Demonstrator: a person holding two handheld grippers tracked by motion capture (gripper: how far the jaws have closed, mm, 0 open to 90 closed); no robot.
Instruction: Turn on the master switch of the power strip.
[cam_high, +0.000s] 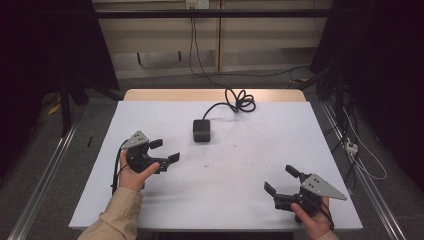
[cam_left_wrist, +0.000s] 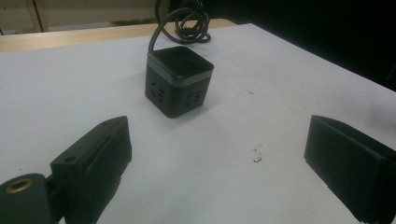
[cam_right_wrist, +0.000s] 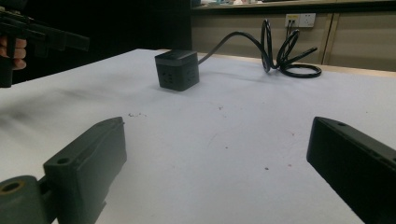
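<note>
A black cube power socket (cam_high: 202, 130) sits on the white table (cam_high: 240, 165), slightly behind its middle. Its black cable (cam_high: 241, 101) coils near the far edge. My left gripper (cam_high: 165, 150) is held just above the table to the cube's front left, open, with nothing between its jaws. In the left gripper view the cube (cam_left_wrist: 179, 81) stands ahead of the wide-apart jaws of that gripper (cam_left_wrist: 219, 140). My right gripper (cam_high: 280, 179) is open near the front right corner. In the right gripper view the cube (cam_right_wrist: 177, 70) stands far ahead of that gripper (cam_right_wrist: 218, 137).
The cable coil (cam_right_wrist: 280, 51) lies behind the cube by the wooden table edge (cam_high: 215, 95). Small dark specks (cam_left_wrist: 257, 156) mark the white surface. The left gripper (cam_right_wrist: 46, 37) and a hand are at the right gripper view's top left. Loose cables (cam_high: 360, 155) lie on the floor at the right.
</note>
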